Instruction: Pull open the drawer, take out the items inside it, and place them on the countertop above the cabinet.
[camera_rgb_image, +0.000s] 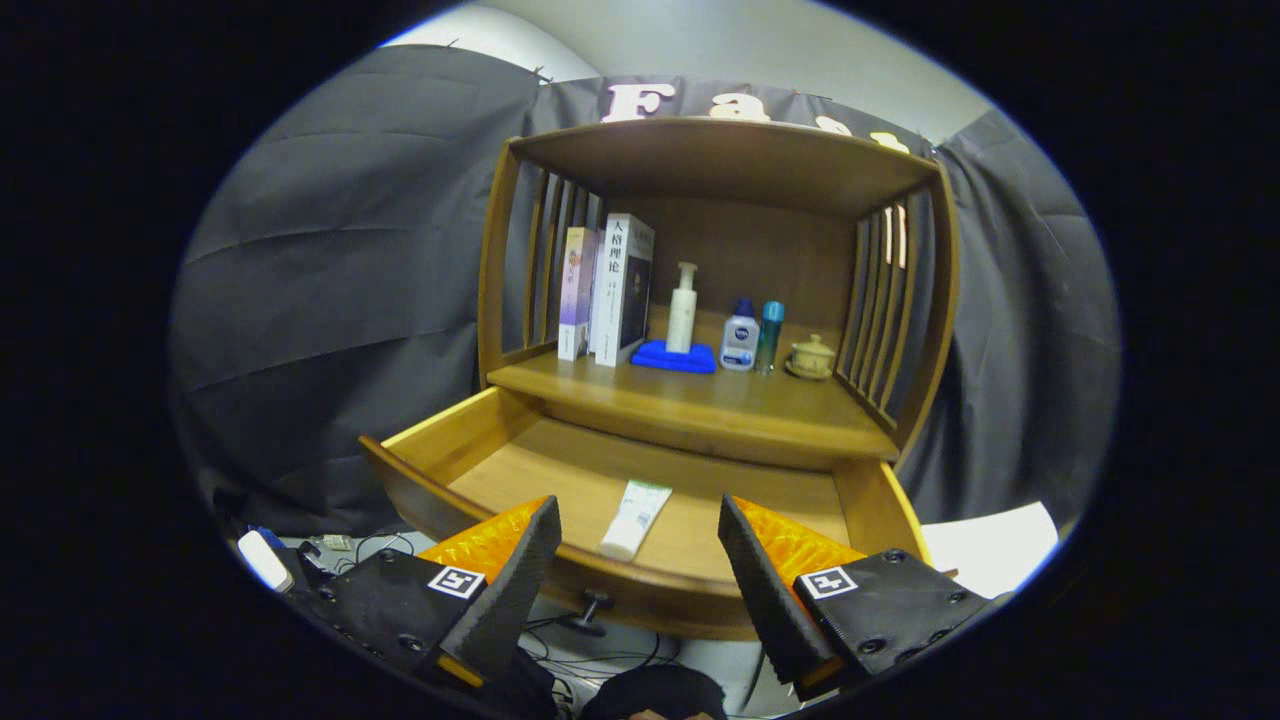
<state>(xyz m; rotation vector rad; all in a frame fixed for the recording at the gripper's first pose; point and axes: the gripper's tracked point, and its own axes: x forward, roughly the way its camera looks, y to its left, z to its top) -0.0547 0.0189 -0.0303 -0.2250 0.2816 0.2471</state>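
Single view, mounted on the gripper (638, 535), looking forward and slightly downward along its spread fingers into the open drawer (640, 500), close in front of the cabinet (720, 300).

We are looking at a staged recording booth got up as a corner of a home. Black cloth (330, 300) hangs as walls around one wooden cabinet (720, 160), with a pale plain wall above. On its shelf stand books (620, 290), a pump bottle (684, 308) on a blue cloth (675, 357), small toiletry bottles (740, 337) and a lidded cup (811, 355). Below the open drawer (470, 430), loose cables (600, 655) trail across the floor.
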